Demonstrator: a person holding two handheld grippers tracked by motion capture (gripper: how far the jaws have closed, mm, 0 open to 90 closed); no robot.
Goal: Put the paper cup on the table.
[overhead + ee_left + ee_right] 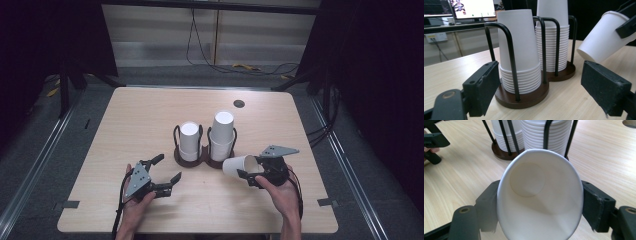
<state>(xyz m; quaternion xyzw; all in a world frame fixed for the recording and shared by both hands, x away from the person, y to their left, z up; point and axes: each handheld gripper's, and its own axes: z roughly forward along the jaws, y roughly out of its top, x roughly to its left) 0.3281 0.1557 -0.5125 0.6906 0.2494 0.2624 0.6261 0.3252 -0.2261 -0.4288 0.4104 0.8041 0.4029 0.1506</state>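
Two tools are in my hands, and my right tool (250,176) is the one doing the work. It is clamped on a single white paper cup (239,165), one jaw on each side of the cup wall. The cup lies tipped on its side in the tool, with its open mouth toward my hand and its bottom pointing away, up and toward the stacks.

Just past the cup's bottom stands the taller stack of cups (221,136) in its black wire holder (220,161). So the cup's long line points at the foot of that stack, not at its top. I think I must lift and turn the cup before it can go on.

My left tool (159,176) has its jaws wide apart and holds nothing. It sits in front of the shorter stack (189,141), farther from the loose cup.

Part of the cup's near rim is cut off in the right gripper view.
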